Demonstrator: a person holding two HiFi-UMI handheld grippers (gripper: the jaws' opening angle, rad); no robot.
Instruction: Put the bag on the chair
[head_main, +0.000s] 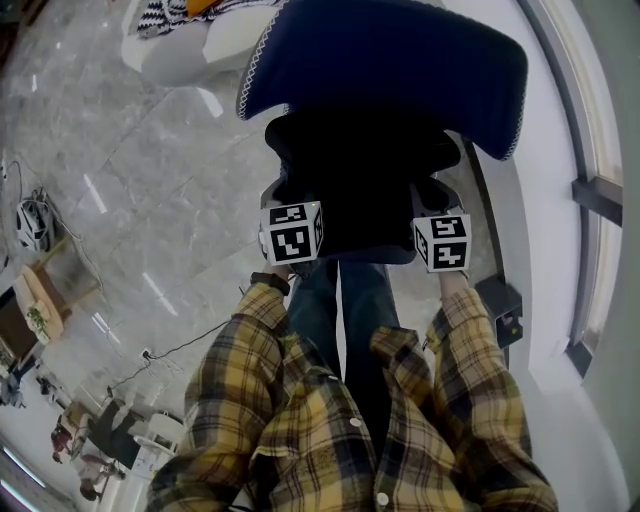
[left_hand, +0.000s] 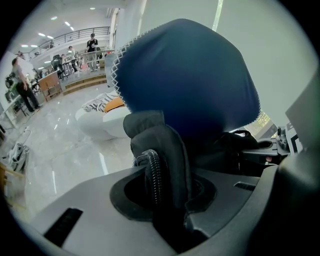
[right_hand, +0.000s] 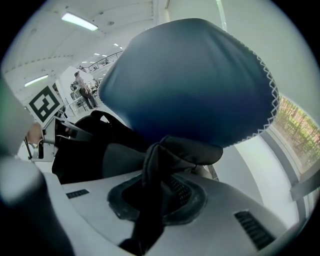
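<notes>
Left gripper view first: the left gripper has its jaws pinching the soft black fabric bag by a thick black strap, and a ribbed black tube runs up the strap's left side, right out of the gap. Over to the right gripper view, and the right gripper has its jaws nipped tight on a bunched black fold of the same bag, the cloth standing up and flopping over to the right. Both views show the bag's dark bulk just beyond the jaws, and looming straight behind it is the dark blue padded chair with white zigzag stitching along its edge. From the head view, the bag sits between the two grippers, pressed up under the near edge of the blue cushion; whether its weight is on the chair I cannot tell. The left marker cube and the right marker cube flank it, with yellow plaid sleeves reaching in from below. Further out, grey marble floor spreads to the left, a white sofa stands at the top left, and a window frame runs down the right
</notes>
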